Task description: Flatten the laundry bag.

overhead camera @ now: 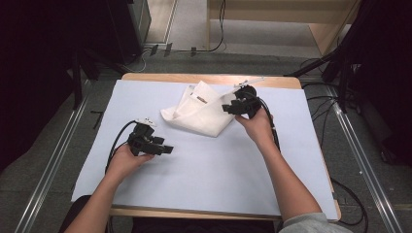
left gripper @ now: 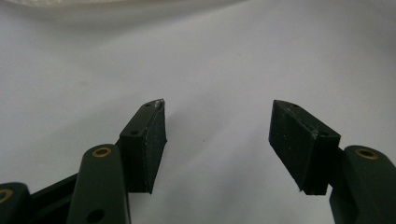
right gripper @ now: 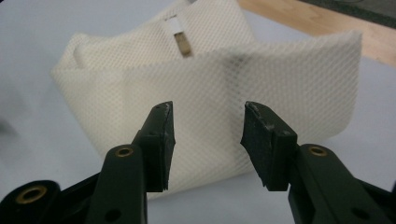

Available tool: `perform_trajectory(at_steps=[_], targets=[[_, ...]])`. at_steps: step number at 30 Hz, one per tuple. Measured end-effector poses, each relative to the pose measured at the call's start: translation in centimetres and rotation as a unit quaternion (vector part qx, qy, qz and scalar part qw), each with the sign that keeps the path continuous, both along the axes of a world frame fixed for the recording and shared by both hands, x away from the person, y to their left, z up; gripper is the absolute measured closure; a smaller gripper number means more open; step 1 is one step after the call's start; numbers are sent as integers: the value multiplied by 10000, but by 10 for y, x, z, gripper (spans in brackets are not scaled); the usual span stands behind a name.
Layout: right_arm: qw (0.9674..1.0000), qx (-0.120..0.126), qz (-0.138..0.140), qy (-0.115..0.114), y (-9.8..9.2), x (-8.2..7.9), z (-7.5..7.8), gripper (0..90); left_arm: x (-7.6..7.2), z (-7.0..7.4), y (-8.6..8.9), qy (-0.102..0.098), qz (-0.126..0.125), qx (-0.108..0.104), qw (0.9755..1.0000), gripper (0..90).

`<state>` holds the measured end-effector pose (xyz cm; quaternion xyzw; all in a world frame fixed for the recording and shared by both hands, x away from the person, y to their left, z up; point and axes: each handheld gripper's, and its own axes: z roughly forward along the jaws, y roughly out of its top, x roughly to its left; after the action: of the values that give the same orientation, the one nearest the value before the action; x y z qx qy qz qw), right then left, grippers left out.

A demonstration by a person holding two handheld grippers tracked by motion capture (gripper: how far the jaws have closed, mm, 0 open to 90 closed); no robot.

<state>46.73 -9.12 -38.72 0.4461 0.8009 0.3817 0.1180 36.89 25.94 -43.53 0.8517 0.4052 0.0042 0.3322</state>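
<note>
On the pale blue table cover (overhead camera: 204, 165), toward the far middle, lies a cream-white mesh cloth (overhead camera: 199, 114), folded over itself into a rough wedge, with one flap standing up at its right side. A small tag (overhead camera: 200, 99) sits on the upper fold, and the right gripper view catches that tag (right gripper: 181, 41) as a short strip on the mesh; what is printed on it is too small to read.

Over to the right gripper (overhead camera: 232, 108): it sits at the cloth's right edge, held in the person's right hand (overhead camera: 256, 127), its black body right up against the raised flap. From its own camera the right gripper (right gripper: 208, 135) has both jaws parted with a clear gap between them, and the mesh cloth (right gripper: 261, 79) stands just beyond the pads as a wall of netting. Neither pad presses the fabric; whether the tips brush it I cannot tell.

Now the left gripper (overhead camera: 166, 148): it rests low over the bare cover, well apart from the cloth, in the left hand (overhead camera: 127, 160), jaws pointing toward the table's middle. Its own view shows the left gripper (left gripper: 218, 123) standing wide open, nothing between the pads, plain cover underneath and a sliver of the cloth (left gripper: 116, 3) at the top edge.

A cable (overhead camera: 116, 141) loops back from it toward the person.
</note>
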Motion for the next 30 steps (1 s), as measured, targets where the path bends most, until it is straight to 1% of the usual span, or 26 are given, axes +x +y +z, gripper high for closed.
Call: perform_trajectory(at_steps=[1,2,5,6,7,9,10,11,12,13,14,15,16,17,18,19,20,21,23,27,28,29,30], targets=[[10000,-18,-50,28,-1,4,2,566,0,0,0,0,0,0,10000,372],[10000,-18,-50,28,-1,4,2,566,0,0,0,-1,-9,9,10000,372],[9997,38,-189,127,-8,18,2,575,0,-1,0,18,-3,-2,10000,372],[9996,28,-238,178,-9,22,1,564,0,-1,0,15,0,-10,10000,372],[9995,9,-270,181,-10,26,0,542,0,-1,0,20,2,-8,10000,372],[9993,-32,-312,219,-9,32,-4,483,0,-1,0,26,0,-2,10000,372],[9992,-63,-311,226,-7,35,-6,454,0,-1,-1,27,-2,4,10000,372],[9991,-159,-324,219,-1,39,-15,403,0,-1,-1,29,-22,20,10000,372],[9989,-234,-325,252,3,42,-21,386,0,-1,-1,30,-32,38,10000,372],[9989,-234,-325,252,3,42,-21,386,0,-1,-1,26,-33,42,10000,372],[9981,-376,-422,255,9,47,-32,371,0,-1,-2,24,-37,46,10000,372],[9981,-376,-422,255,9,47,-32,371,0,-1,-2,29,-49,46,10000,372],[9980,-361,-465,214,12,52,-40,371,0,-1,-2,25,-58,58,10000,372],[9980,-361,-465,214,12,52,-40,371,0,-1,-2,25,-62,69,10000,372],[9980,-333,-482,243,14,54,-44,371,0,-2,-2,27,-65,72,9999,372],[9977,-379,-468,316,17,59,-50,370,0,-2,-2,29,-51,64,10000,372],[9973,-424,-474,362,19,62,-54,370,0,-2,-2,26,-44,59,10000,372],[9973,-424,-474,362,19,62,-54,370,0,-1,-1,23,-40,57,10000,372],[9971,-429,-441,445,23,65,-60,384,0,-2,-1,25,-27,52,10000,372],[9958,-553,-384,613,29,67,-70,450,1,-2,0,41,7,35,10000,372],[9961,-564,-373,573,30,66,-71,473,1,-2,0,48,15,35,10000,372],[9967,-507,-309,554,32,65,-71,605,1,-2,0,54,15,34,10000,372],[9967,-507,-309,554,32,65,-71,605,1,-2,0,60,10,24,10000,372]])
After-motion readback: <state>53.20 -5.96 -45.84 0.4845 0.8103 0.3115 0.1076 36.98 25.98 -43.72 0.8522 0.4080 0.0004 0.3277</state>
